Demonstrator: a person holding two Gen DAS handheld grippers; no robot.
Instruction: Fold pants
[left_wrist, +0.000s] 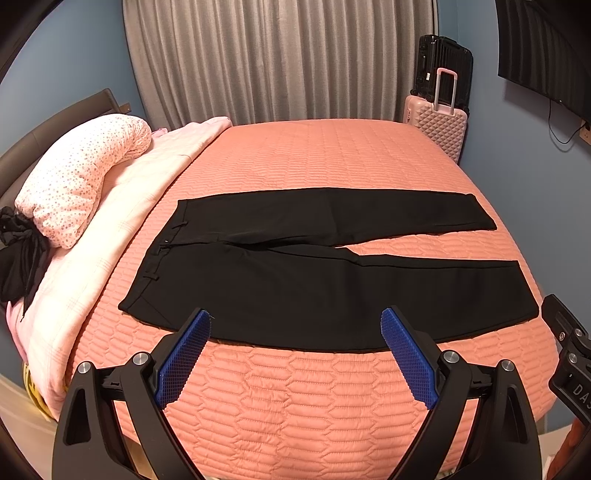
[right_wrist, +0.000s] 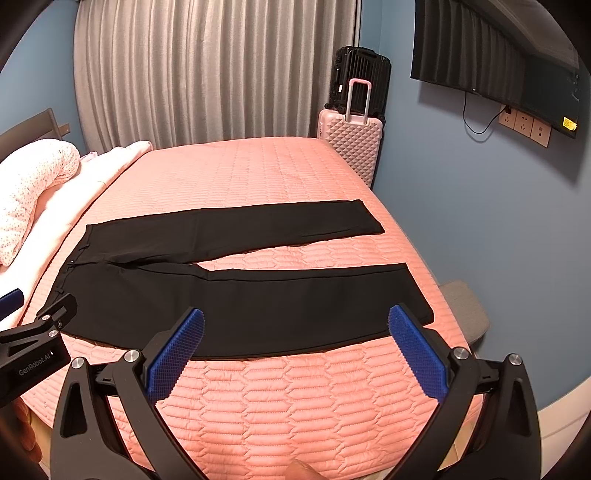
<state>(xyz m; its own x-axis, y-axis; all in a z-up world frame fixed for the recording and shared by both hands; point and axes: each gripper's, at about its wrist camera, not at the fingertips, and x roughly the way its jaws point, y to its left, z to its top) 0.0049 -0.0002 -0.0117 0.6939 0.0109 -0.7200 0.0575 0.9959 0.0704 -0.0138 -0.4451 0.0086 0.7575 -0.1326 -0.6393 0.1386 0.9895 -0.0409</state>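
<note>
Hovering: left tool (left_wrist: 295, 317), right tool (right_wrist: 296, 317) spread wide (ungripped) | pants (left_wrist: 325, 273) flat near bedspread (left_wrist: 314, 398) edge

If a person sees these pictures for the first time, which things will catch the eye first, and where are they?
First come the black pants, spread flat across the salmon quilted bed, waistband to the left and the two legs apart toward the right. Next, the open left claw and open right claw, with blue pads, hover near the pants' closest edge, holding nothing. Behind, a pink suitcase stands beside the gray curtain.
</note>
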